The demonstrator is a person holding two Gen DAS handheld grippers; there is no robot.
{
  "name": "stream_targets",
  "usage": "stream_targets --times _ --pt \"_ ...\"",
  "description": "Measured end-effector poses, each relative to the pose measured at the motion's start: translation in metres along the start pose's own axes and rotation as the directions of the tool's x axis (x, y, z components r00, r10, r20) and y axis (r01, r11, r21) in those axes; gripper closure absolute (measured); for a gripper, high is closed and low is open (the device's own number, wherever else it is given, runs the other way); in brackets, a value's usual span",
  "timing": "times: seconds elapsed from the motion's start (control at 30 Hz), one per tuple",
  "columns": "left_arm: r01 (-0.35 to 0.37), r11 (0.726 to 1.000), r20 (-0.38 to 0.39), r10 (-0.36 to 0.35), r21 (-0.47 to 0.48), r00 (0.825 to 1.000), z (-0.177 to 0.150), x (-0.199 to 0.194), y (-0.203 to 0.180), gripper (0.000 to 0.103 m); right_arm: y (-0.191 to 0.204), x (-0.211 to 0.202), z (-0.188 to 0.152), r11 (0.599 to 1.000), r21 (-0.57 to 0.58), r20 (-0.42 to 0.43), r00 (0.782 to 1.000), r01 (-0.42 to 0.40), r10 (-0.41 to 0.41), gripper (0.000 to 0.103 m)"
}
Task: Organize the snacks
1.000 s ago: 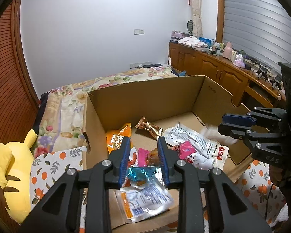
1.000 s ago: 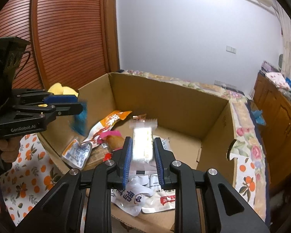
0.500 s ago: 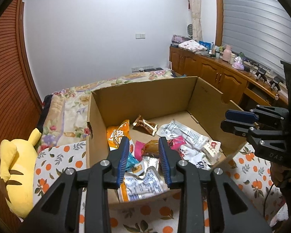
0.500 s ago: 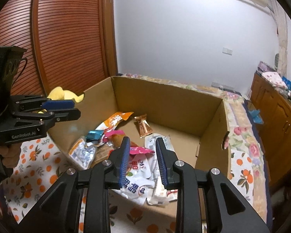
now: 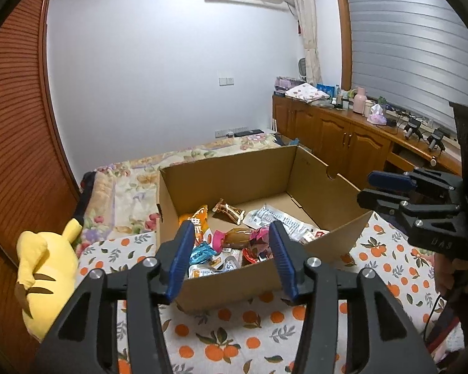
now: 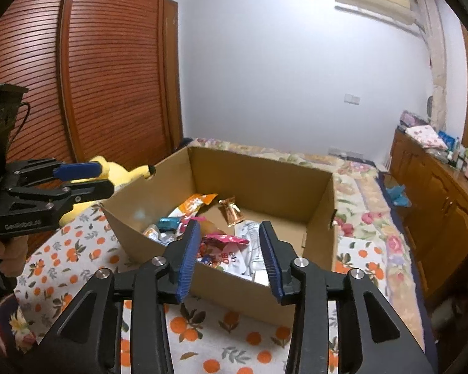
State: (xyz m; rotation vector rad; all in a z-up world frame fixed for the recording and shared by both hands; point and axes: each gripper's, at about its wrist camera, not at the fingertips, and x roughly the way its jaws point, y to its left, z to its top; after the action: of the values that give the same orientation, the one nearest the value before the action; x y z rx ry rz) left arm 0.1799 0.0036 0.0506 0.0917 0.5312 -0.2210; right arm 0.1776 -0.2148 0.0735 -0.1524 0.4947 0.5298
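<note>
Both tools hang above the orange-print cloth (image 5: 259, 339) on the near side of the cardboard box (image 5: 234, 283), each with its blue-padded jaws spread wide and nothing between them. The left gripper (image 5: 231, 255) sits toward the box's left front corner, the right gripper (image 6: 229, 251) toward its right front. From either one the snacks lie ahead and below, past the near wall, heaped along the front half of the box floor. Nearest the left tool is a small teal packet (image 5: 202, 253) beside a clear pouch; nearest the right one is a pink wrapper (image 6: 226, 240) on white packets. Farther in lies an orange bag (image 6: 194, 203) with its long axis running toward the back left, then a gold-foil bar (image 6: 231, 211) lying alone, its length pointing roughly away from the tools. I'd judge the teal packet is the left's easier reach and the pink wrapper the right's. Beyond the box are the floral bedspread (image 6: 365, 187) and a yellow plush toy (image 5: 46, 268).
</note>
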Motion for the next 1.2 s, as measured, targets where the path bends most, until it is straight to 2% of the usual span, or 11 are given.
stream_targets --times 0.17,0.27,0.33,0.4,0.57,0.73,0.97,1.2 --pt "-0.02 1.0 0.027 0.02 0.015 0.999 0.001 -0.02 -0.006 0.046 0.005 -0.022 0.001 1.0 0.001 0.037 0.999 0.031 -0.031 0.047" --pt "-0.024 1.0 0.053 0.024 0.011 0.998 0.001 -0.033 -0.007 0.033 0.008 -0.035 0.003 0.999 0.002 0.072 0.997 0.037 -0.037 0.037" --pt "-0.032 0.999 0.073 0.032 0.007 0.997 0.001 -0.042 -0.007 0.031 0.01 -0.043 0.005 0.999 0.004 0.087 0.995 0.048 -0.048 0.034" --pt "-0.039 0.999 0.078 0.038 0.002 0.996 0.002 -0.048 -0.007 0.023 0.011 -0.049 0.006 0.999 0.007 0.098 0.994 0.052 -0.052 0.029" --pt "-0.058 0.998 0.094 0.058 -0.01 0.994 0.001 -0.064 -0.006 0.015 0.014 -0.063 0.009 0.998 0.011 0.125 0.99 0.065 -0.066 0.018" --pt "-0.067 0.998 0.1 0.068 -0.017 0.993 0.001 -0.075 -0.005 0.005 0.016 -0.073 0.013 0.996 0.027 0.144 0.986 0.086 -0.089 0.013" --pt "-0.108 0.993 0.128 0.113 -0.046 0.985 -0.003 -0.088 -0.005 0.004 0.017 -0.089 0.013 0.991 0.054 0.17 0.977 0.119 -0.127 0.01" --pt "-0.134 0.99 0.144 0.139 -0.049 0.98 -0.018 -0.095 -0.014 0.004 0.027 -0.094 0.003 0.982 0.079 0.156 0.971 0.171 -0.182 0.009"
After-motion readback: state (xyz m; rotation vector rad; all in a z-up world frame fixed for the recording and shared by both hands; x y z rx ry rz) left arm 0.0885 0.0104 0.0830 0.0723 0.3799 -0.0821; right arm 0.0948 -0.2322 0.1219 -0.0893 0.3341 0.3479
